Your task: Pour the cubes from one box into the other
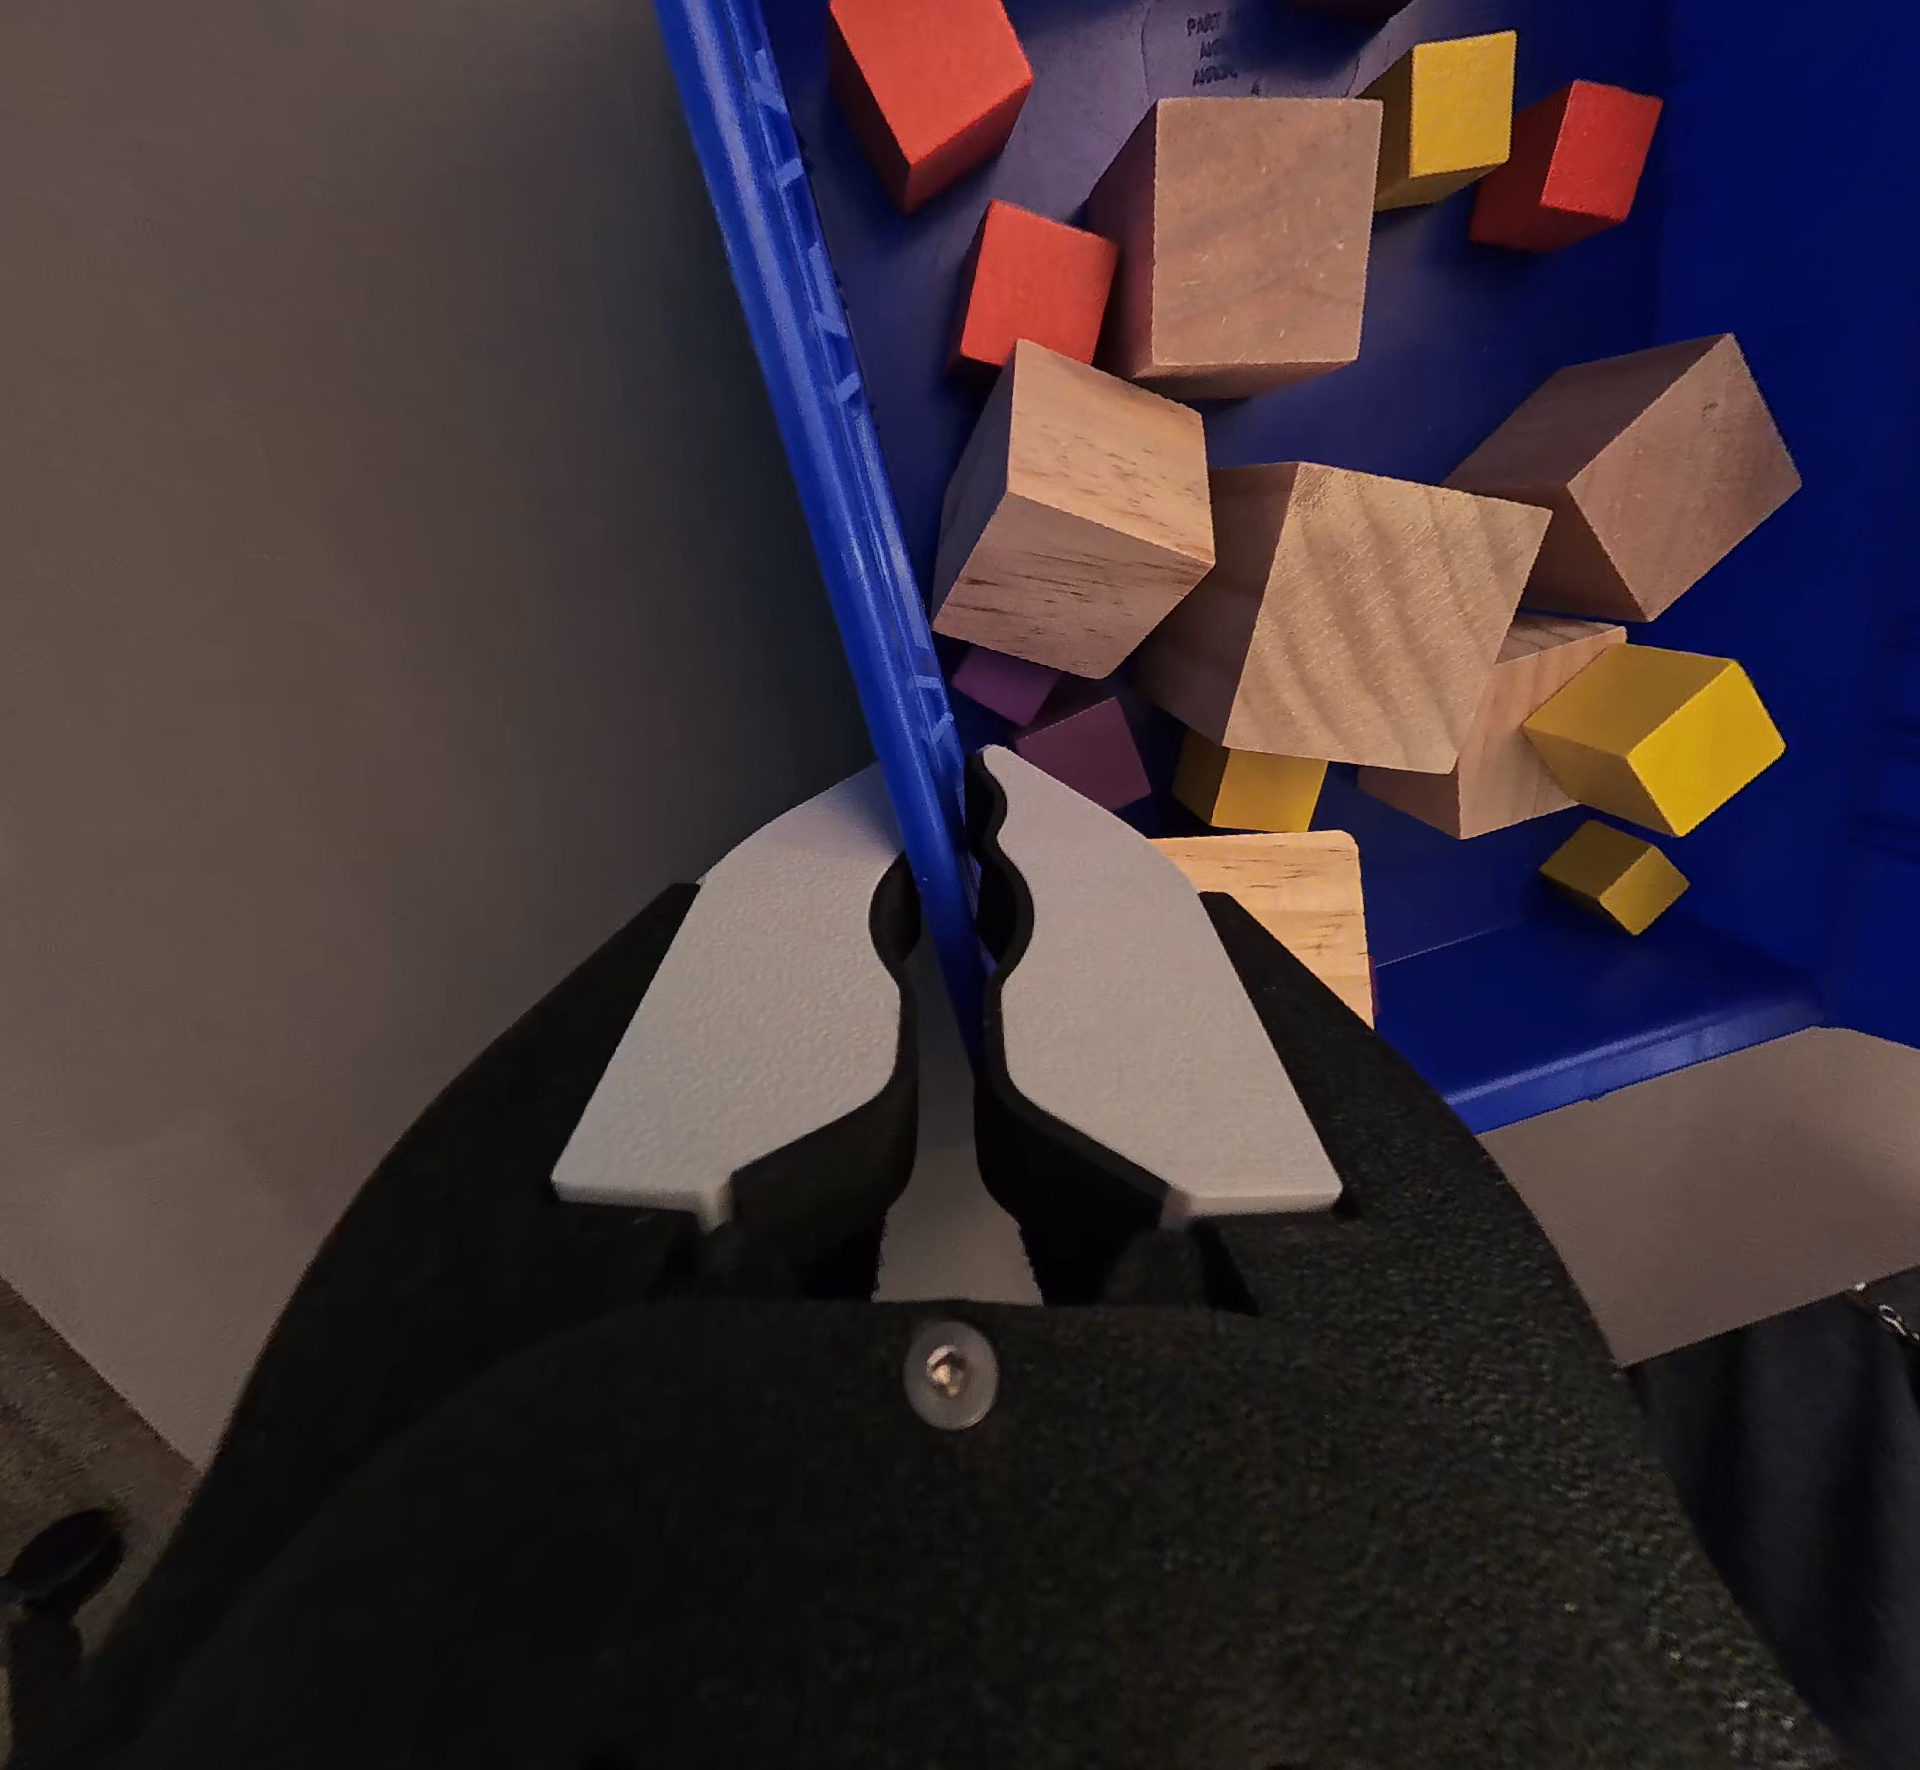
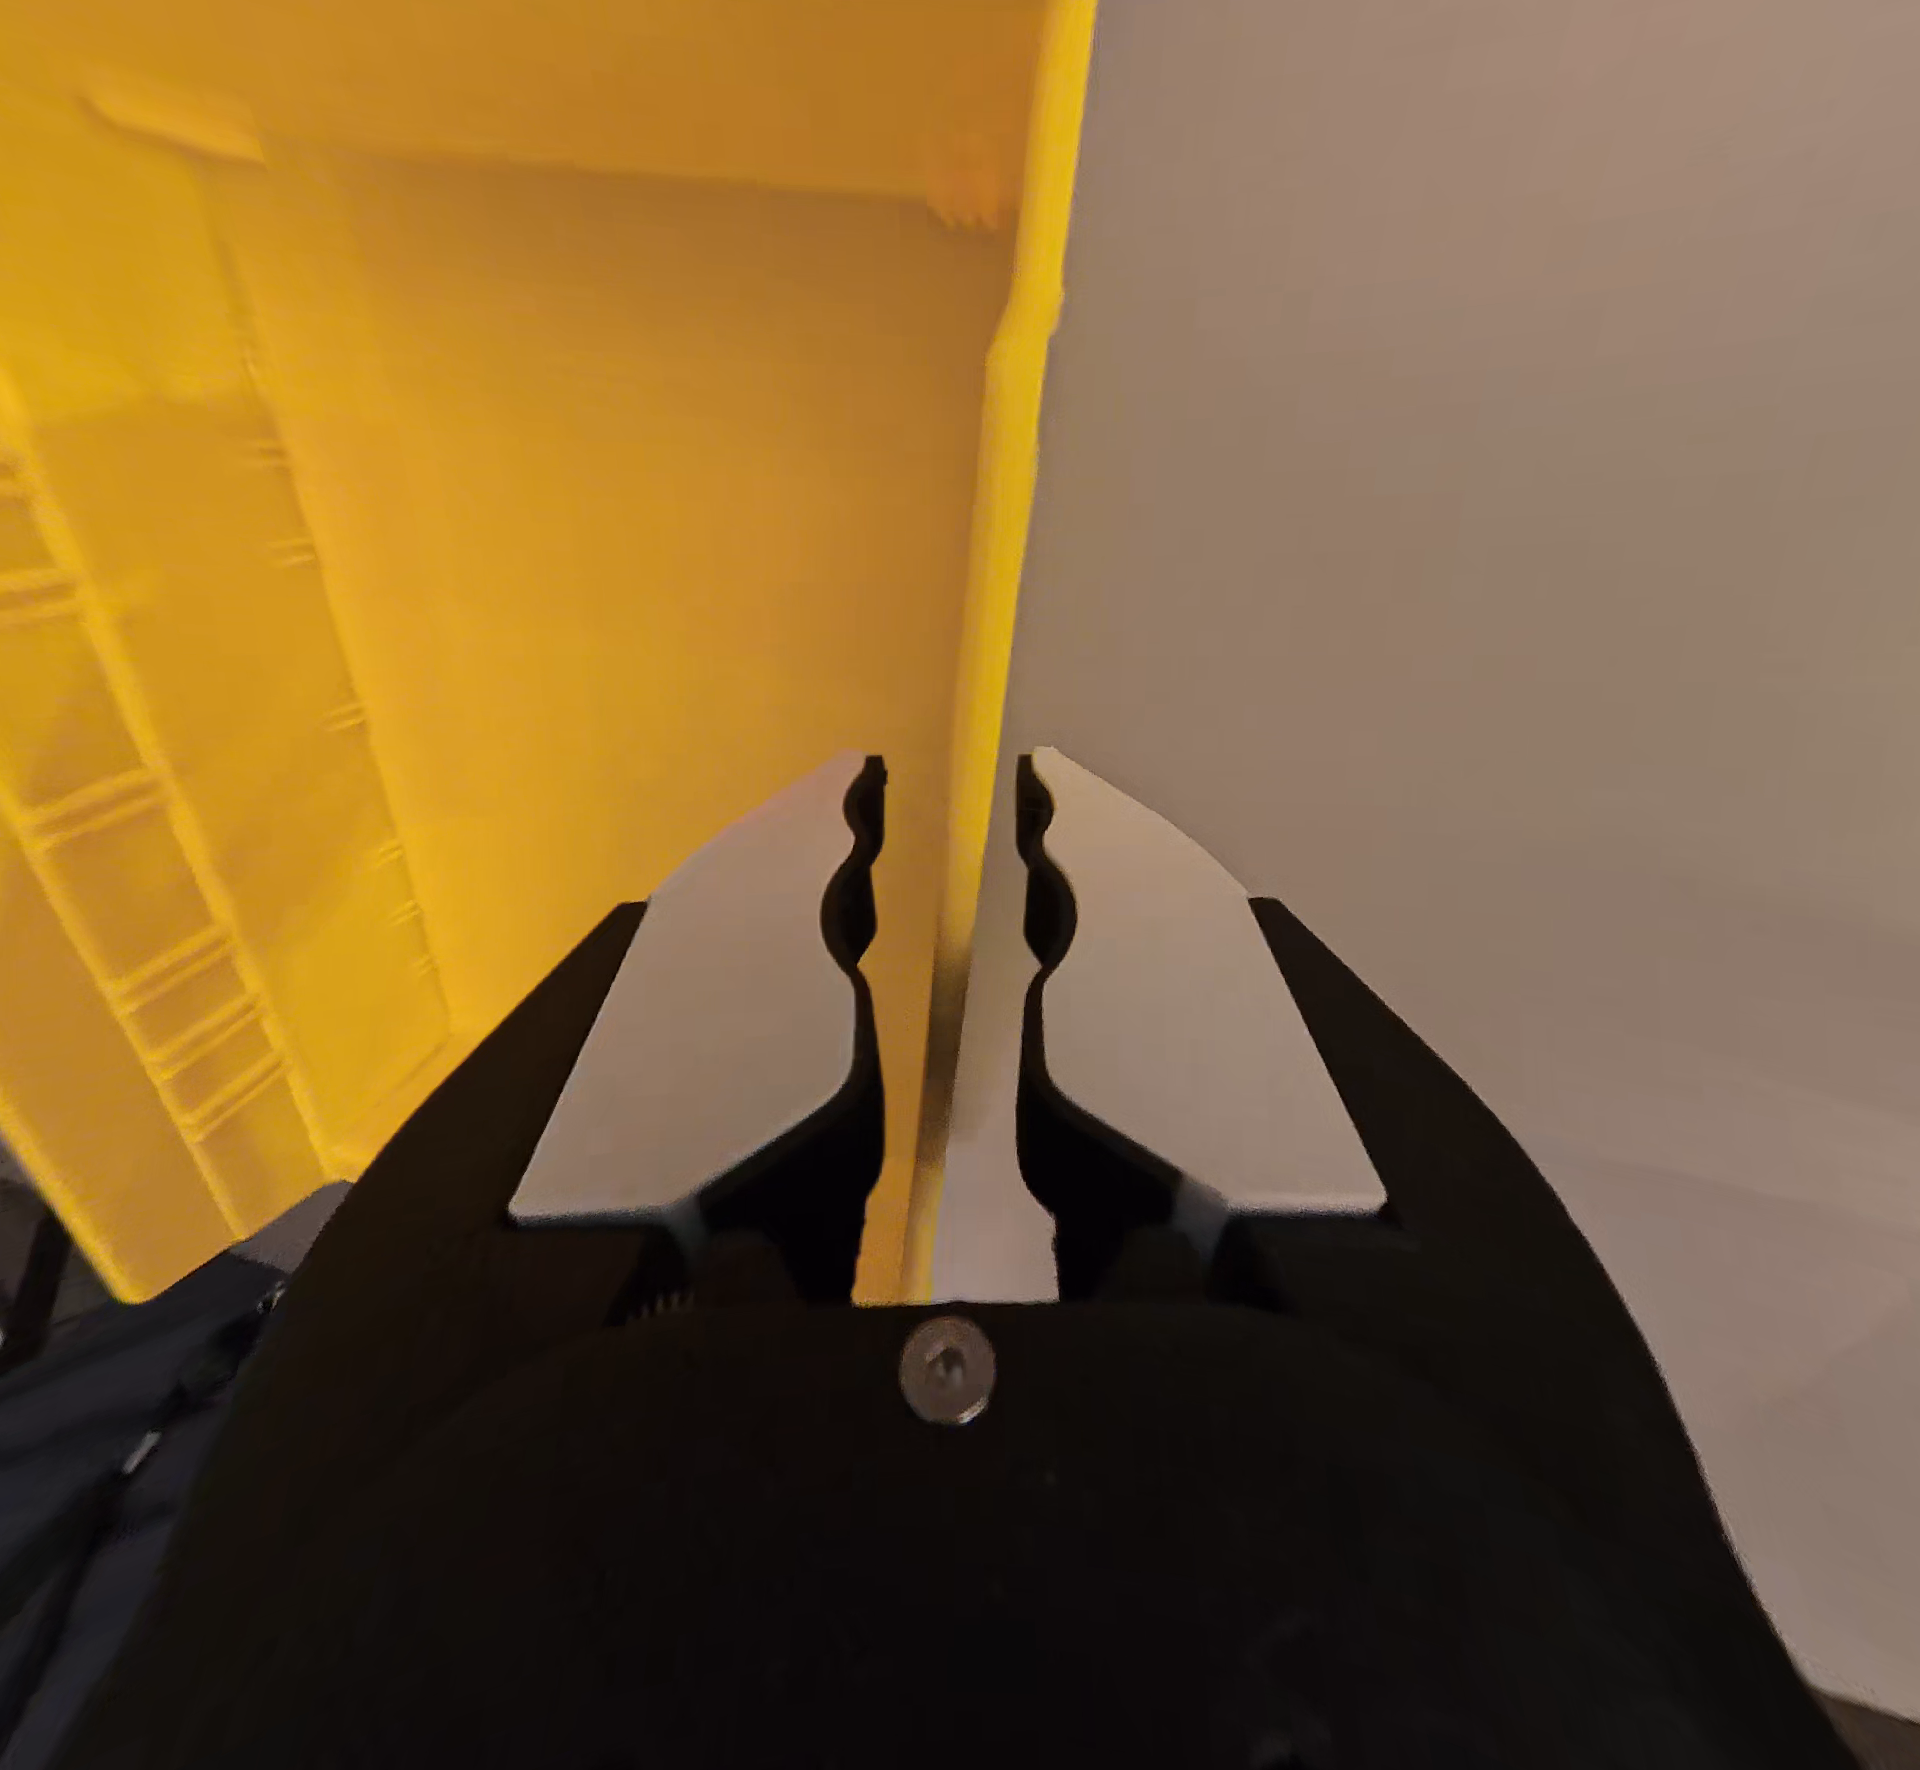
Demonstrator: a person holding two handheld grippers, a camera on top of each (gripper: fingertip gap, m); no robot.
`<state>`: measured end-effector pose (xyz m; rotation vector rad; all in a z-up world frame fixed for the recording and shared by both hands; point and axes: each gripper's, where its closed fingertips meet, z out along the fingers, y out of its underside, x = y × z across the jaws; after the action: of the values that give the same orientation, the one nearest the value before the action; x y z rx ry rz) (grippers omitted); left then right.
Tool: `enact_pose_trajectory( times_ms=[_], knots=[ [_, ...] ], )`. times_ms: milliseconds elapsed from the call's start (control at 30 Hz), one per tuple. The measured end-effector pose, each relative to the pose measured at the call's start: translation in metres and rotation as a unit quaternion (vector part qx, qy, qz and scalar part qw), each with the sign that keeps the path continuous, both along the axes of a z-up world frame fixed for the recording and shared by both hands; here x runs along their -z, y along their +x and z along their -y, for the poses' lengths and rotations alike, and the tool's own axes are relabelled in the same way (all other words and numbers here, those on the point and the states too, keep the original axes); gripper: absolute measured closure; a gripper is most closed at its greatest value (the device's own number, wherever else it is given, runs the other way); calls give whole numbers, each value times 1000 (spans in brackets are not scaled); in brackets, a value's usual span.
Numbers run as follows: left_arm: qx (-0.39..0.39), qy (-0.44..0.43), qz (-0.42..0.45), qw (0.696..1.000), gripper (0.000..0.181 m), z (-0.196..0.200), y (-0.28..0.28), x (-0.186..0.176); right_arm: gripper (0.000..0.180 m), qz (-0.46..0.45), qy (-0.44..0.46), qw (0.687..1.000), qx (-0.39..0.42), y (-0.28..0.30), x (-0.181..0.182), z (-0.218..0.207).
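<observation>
Left wrist view first: a plain grey wall [image 1: 364, 473] fills the whole left side with nothing in the way, then the left gripper [image 1: 951, 785] is pinched tight on the thin rim of the blue box [image 1: 821, 349], one finger outside and one inside. To the right of that rim the box interior holds the cubes [image 1: 1340, 619]: three red, four yellow, three purple, and at least six bare wood ones, piled loosely toward the gripper end, with bare blue floor [image 1: 1714, 162] at the far right. A grey surface [image 1: 1704, 1190] shows just below the box's near edge. In the right wrist view the yellow box [image 2: 571, 473] fills the left half; its rim edge runs down between the fingers of the right gripper [image 2: 951, 770], which are spread apart and grip nothing, the rim lying in the gap untouched. Right of it is pale bare wall [image 2: 1507, 473].
</observation>
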<state>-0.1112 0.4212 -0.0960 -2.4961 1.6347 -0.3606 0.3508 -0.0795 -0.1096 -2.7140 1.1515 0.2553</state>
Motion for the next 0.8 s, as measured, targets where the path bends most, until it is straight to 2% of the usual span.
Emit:
enact_pose_trajectory(
  times_ms=[133,233,367,500,633,800],
  knots=[
    [-7,-5,9,1000,175,1,-4,0,149,82,29,996,-11,10,-28,-6],
    [-1,-2,19,1000,175,1,-4,0,148,180,46,982,-26,18,-62,-13],
    [5,5,61,998,171,2,-1,0,146,296,90,950,-40,5,-115,-28],
    [-4,22,155,988,165,1,3,-13,141,398,155,901,-78,-32,-161,-52],
    [-18,63,272,960,147,-5,1,-47,137,463,244,845,-111,-81,-191,-81],
    [-6,170,441,881,146,8,-18,-122,136,557,321,756,-123,-134,-221,-105]
  ],
)
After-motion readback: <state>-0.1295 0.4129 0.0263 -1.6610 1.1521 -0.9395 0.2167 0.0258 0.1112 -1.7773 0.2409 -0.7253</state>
